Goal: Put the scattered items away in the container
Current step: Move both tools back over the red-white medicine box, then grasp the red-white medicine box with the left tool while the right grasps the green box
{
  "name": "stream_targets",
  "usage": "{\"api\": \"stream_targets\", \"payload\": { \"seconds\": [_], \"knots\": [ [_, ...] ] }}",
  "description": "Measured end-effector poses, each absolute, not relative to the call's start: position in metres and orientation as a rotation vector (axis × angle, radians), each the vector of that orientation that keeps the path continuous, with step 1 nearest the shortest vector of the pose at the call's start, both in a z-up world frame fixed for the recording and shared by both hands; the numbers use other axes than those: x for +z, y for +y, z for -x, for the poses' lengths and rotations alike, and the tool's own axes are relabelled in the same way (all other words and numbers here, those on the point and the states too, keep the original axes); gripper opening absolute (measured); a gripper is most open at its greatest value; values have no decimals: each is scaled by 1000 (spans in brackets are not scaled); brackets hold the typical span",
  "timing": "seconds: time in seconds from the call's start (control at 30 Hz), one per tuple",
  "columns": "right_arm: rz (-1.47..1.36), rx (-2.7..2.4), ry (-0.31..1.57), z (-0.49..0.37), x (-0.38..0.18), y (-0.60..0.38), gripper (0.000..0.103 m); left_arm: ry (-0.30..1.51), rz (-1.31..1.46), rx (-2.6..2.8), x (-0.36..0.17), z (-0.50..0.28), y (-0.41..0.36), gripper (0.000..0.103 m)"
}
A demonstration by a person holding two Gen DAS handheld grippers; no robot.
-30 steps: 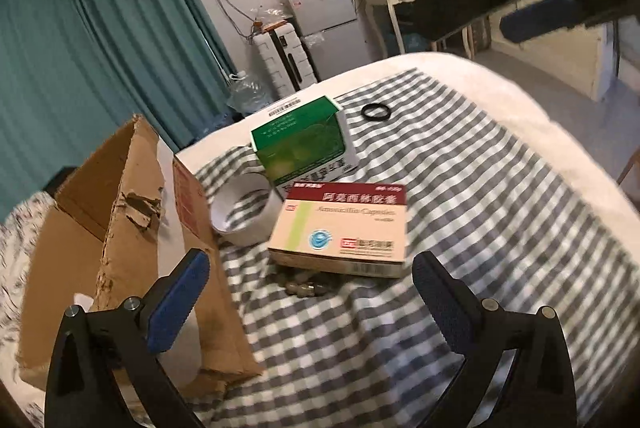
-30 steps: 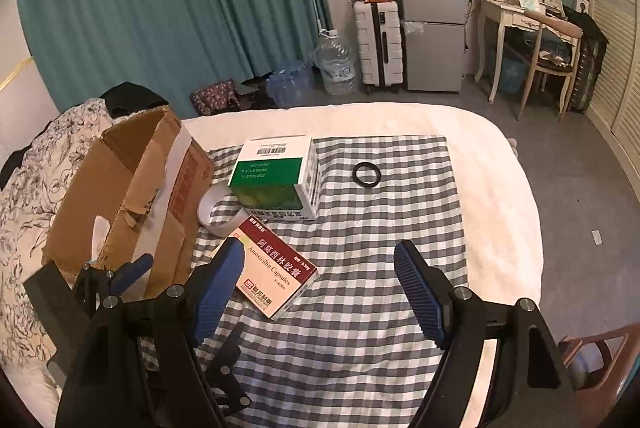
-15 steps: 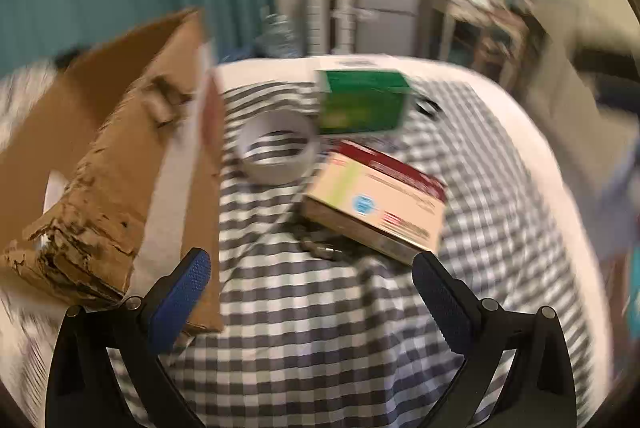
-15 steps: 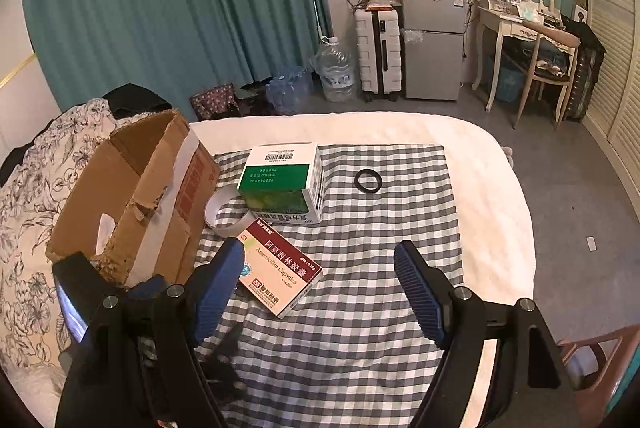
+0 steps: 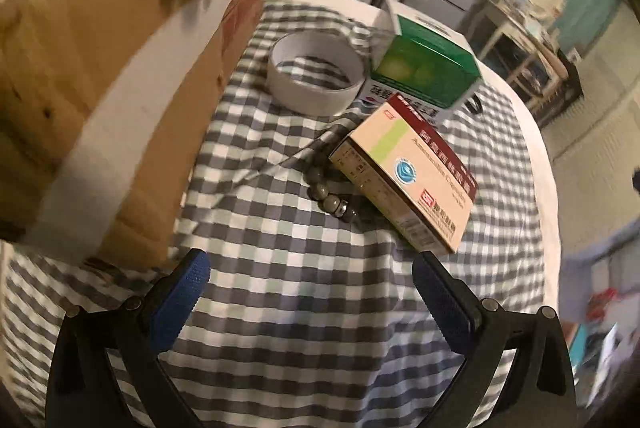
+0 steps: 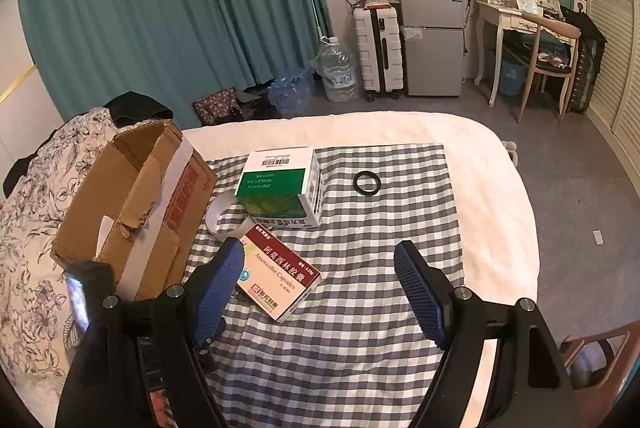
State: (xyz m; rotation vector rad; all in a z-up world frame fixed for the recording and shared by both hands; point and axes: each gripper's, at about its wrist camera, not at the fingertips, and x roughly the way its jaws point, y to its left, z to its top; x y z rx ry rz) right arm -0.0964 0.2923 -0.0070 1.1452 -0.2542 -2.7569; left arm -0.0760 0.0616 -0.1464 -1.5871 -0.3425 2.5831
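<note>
Grippers first: we find the left gripper [image 5: 308, 280] and the right gripper [image 6: 320, 288] both with blue-padded fingers spread wide and nothing between them, above the grey-and-white checked cloth [image 5: 288, 308]. On that cloth lie a red-and-cream medicine carton [image 5: 408, 176], touching a string of grey-green beads [image 5: 328, 196], with a white tape ring [image 5: 316, 72] just beside a green-and-white box [image 5: 428, 68] and a small black ring [image 6: 366, 183] well apart. We note the open brown cardboard box [image 6: 132, 204] standing at the cloth's left edge, none of these items inside it.

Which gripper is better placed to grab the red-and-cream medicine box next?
Left. The left gripper is open, low over the cloth, with the medicine box just ahead. The right gripper, also open, hangs higher and farther back.
</note>
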Motion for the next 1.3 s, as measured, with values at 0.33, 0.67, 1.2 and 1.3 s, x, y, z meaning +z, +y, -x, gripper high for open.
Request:
{"api": "stream_targets", "payload": {
  "seconds": [0.33,0.67,1.2,1.3],
  "knots": [
    [-1174,-2759,-327,106,-21,315,77,-563,1507,2539,-152,100,106,103],
    [-1200,-2812,-285,112,-34,331,77,-765,1454,2534,-165,137,109,66],
    [-1224,-2844,-281,116,-41,347,77,-76,1300,2671,-94,91,144,38],
    [-1218,-2849,-277,114,-37,346,77,-53,1396,2610,-120,104,157,39]
  ]
}}
